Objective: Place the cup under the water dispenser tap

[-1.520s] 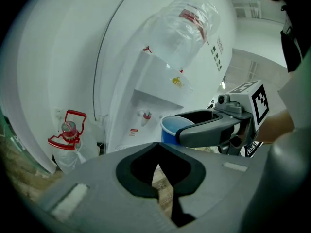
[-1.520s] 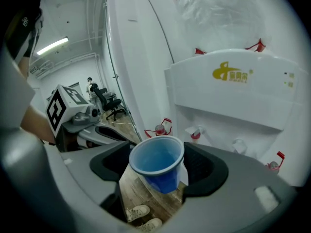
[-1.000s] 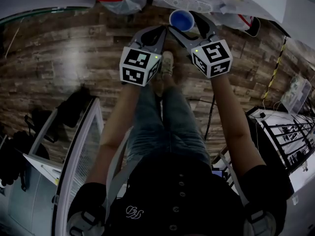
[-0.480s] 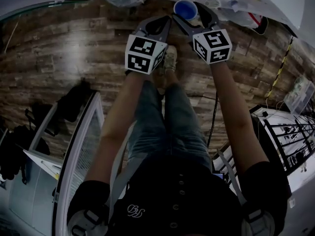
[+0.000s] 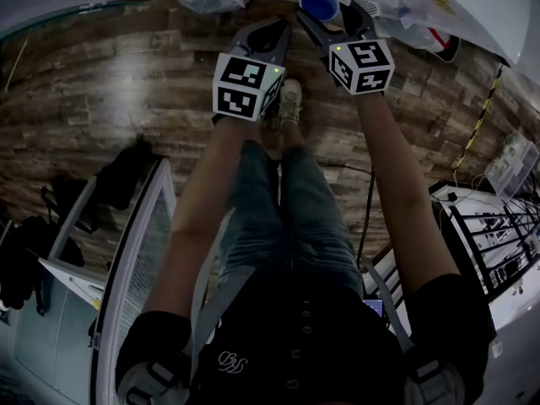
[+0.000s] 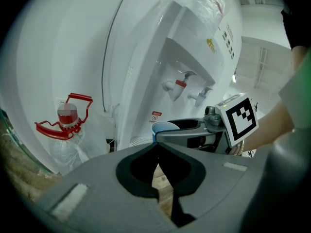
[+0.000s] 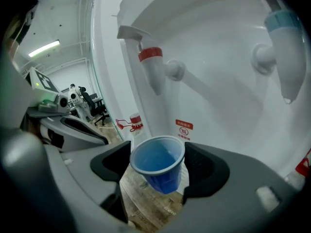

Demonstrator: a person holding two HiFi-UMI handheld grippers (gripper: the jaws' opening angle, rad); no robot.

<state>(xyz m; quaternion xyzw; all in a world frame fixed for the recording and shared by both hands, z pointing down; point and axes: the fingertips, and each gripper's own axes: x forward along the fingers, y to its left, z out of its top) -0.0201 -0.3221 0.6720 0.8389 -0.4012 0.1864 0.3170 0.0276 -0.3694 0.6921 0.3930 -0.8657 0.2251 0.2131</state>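
Currently both grippers are held out ahead of the person, above a wooden plank floor (image 5: 101, 83), facing a white water dispenser (image 7: 218, 47).

Right gripper (image 7: 158, 155): fingers (image 7: 206, 166) stand wide and are clamped on a blue cup (image 7: 159, 171) — the black pads press on its wall just below the rim, one on either side. The cup's mouth is up and tipped a little toward the camera. The inside looks plain blue (whether any liquid is in it I cannot tell). Its base hangs free above the floor.

Cup position: in front of the dispenser's recess, lower than both taps and touching neither. In the right gripper view the red tap (image 7: 151, 72) is above it and slightly to picture-left. The blue tap (image 7: 284, 57) is well off to the upper right. A small red-printed label (image 7: 184, 127) on the dispenser front shows just behind the rim. The left gripper view agrees — cup and right gripper sit below the level of the tap recess.

Left gripper (image 6: 158, 145): fingers (image 6: 131, 171) are closed tip to tip with nothing between them. Only floor shows through the gap behind the tips. It is beside the right gripper, on the person's left, apart from the cup.

Also in view: a clear plastic bag with a red handle (image 6: 65, 118) by the dispenser's left side. In the head view the person's jeans (image 5: 287, 218) and one shoe (image 5: 289, 104) show below the grippers.
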